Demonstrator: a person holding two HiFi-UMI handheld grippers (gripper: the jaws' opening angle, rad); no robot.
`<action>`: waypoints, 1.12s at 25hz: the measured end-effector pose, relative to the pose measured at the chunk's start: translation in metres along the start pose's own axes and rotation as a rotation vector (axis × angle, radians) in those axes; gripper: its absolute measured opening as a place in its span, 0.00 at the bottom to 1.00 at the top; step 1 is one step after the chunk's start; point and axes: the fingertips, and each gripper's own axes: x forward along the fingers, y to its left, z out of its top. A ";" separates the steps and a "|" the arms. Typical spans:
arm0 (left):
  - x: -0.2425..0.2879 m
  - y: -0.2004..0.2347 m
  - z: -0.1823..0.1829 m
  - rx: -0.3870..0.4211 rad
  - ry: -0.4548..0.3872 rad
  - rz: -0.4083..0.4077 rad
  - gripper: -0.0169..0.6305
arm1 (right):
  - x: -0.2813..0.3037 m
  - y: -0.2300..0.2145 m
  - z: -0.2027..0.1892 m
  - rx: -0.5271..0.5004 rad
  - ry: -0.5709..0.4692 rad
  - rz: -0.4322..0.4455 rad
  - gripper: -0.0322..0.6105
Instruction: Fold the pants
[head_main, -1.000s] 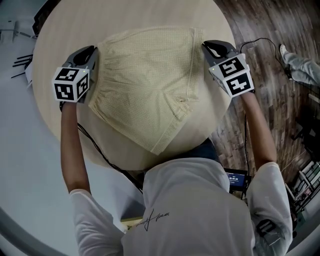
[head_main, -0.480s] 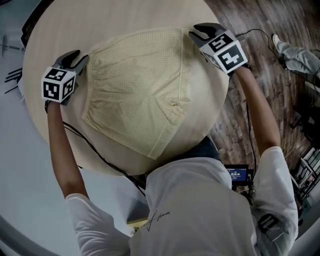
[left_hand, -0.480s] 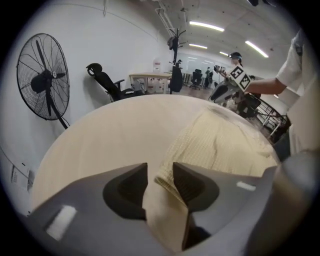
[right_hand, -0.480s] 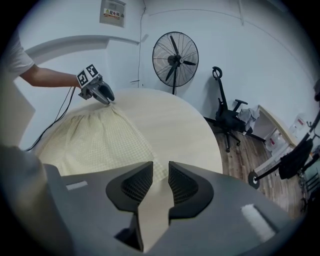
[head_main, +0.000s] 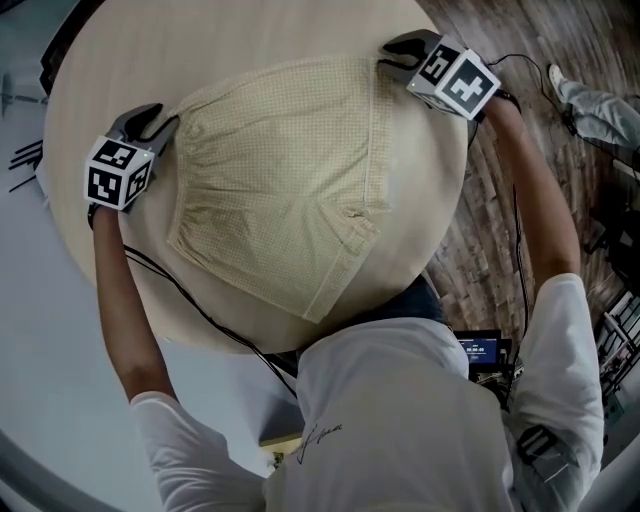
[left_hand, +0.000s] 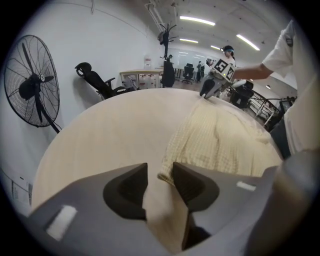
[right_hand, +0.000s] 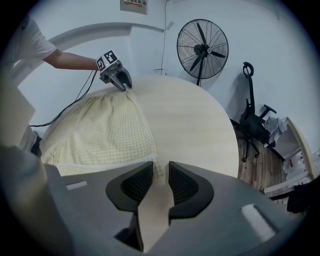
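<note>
left gripper (head_main: 152, 120) wide open, right gripper (head_main: 398, 50) part open: both just released the pale yellow checked pants (head_main: 285, 170); laid flat, seemingly ready for folding.

pants (head_main: 285, 190) on table (head_main: 210, 40); left gripper (head_main: 160, 122) at pants' left edge, right gripper (head_main: 392, 50) at right edge

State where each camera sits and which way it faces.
Head view: on the person's head, looking steeply down at the pants on the round table; arms, shirt, left gripper, right gripper show.
Left gripper view: on that gripper, facing the right gripper across the table; its jaws, just opened, stand apart at a pants corner, unpinched.
Right gripper view: on that gripper, facing back at the left gripper; its jaws, just opening, narrowly apart at the pants' edge.
Shared: both gripper views show pants, table, one fan.
</note>
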 end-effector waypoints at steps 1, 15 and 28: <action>0.000 0.000 0.001 0.017 0.002 0.001 0.29 | 0.001 0.000 -0.001 0.000 0.007 0.011 0.17; 0.003 -0.005 0.000 0.051 -0.036 0.011 0.25 | 0.006 0.003 -0.009 0.096 0.023 0.037 0.11; -0.002 -0.003 -0.002 -0.012 -0.024 0.000 0.21 | -0.002 0.007 -0.017 0.069 0.020 -0.002 0.09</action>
